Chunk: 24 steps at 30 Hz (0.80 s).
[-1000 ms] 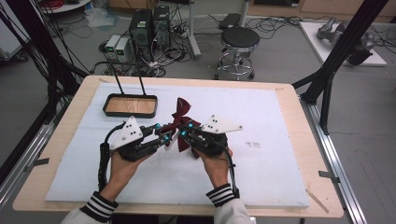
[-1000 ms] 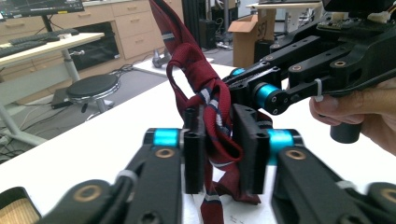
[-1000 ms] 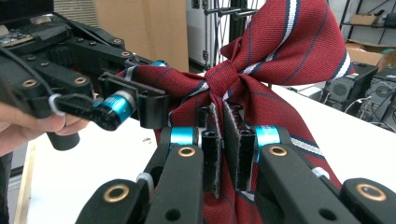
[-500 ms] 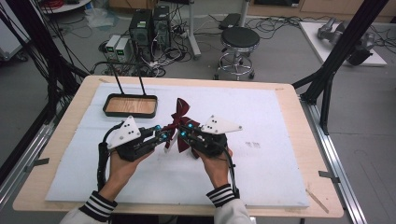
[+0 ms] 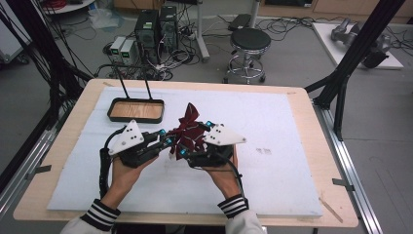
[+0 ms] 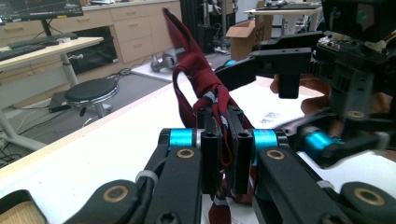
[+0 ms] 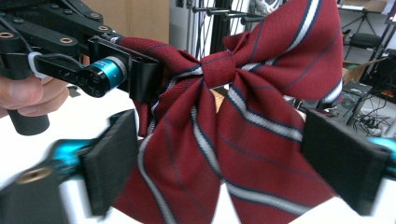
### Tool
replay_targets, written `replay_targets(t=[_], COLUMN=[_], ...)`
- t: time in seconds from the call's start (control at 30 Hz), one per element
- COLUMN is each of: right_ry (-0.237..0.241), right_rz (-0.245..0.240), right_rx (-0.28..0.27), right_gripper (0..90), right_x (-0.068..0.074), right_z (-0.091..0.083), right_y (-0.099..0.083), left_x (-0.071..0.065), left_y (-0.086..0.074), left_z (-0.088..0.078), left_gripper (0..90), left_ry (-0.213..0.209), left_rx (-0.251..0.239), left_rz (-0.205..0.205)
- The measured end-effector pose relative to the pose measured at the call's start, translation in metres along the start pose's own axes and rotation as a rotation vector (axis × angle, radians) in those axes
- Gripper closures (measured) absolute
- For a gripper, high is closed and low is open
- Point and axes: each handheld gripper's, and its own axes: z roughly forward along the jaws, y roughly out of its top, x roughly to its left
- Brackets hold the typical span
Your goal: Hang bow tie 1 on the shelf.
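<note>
Striped bow tie (image 7: 243,116) seen between parted jaws
One loop is clamped by the left gripper (image 7: 140,77); the right gripper's (image 7: 229,172) jaws have just been opened.

High view: fixed cam above the person's side of the table (image 5: 292,105), facing fwd and down, far enough to take in the whole top plus floor and stool (image 5: 249,41) behind. Left gripper view: cam on the left gripper (image 6: 223,140), looking along its jaws, low over the table, v. close; it shares the bow tie (image 6: 196,79), the right gripper (image 6: 303,88) and the stool (image 6: 91,91) with the high view. Right gripper view: cam on the right gripper (image 7: 229,163), facing the bow tie (image 7: 243,121) at close range, w/ the left gripper (image 7: 140,79) also in shot.
</note>
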Motion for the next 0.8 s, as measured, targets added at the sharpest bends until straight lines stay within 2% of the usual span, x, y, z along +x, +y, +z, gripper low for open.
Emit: replay_targets(t=[0.03, 0.07, 0.1, 0.5, 0.6, 0.63, 0.73, 0.77, 0.8], right_ry=[0.005, 0.014, 0.005, -0.017, -0.028, -0.048, -0.053, -0.073, -0.079], right_rz=[-0.003, -0.007, -0.007, 0.006, 0.012, 0.016, 0.013, 0.019, 0.020], right_rx=[-0.002, 0.001, 0.002, 0.011, -0.010, -0.018, -0.020, -0.019, -0.021], right_gripper=[9.1, 2.8, 0.5, 0.6, 0.6, 0.6, 0.6, 0.6, 0.6], right_x=[0.000, -0.001, -0.001, -0.008, -0.012, -0.014, -0.016, -0.019, -0.021], right_z=[-0.001, -0.001, -0.001, -0.019, -0.029, -0.039, -0.046, -0.057, -0.061], right_y=[-0.001, -0.001, -0.002, -0.009, -0.011, -0.014, -0.017, -0.021, -0.023], left_x=[0.000, 0.001, 0.001, 0.014, 0.019, 0.022, 0.026, 0.030, 0.030], left_y=[0.000, 0.000, 0.000, 0.003, 0.004, 0.004, 0.006, 0.007, 0.007], left_z=[0.000, -0.001, -0.001, -0.012, -0.014, -0.014, -0.015, -0.016, -0.016], left_gripper=[85.8, 85.8, 85.8, 85.8, 85.7, 85.8, 85.8, 85.8, 85.8], left_ry=[0.002, 0.004, 0.004, 0.041, 0.054, 0.059, 0.071, 0.080, 0.080], left_rx=[-0.001, -0.002, -0.002, -0.009, -0.013, -0.014, -0.022, -0.023, -0.023], left_rz=[0.000, -0.001, -0.001, -0.006, -0.007, -0.012, -0.010, -0.015, -0.015])
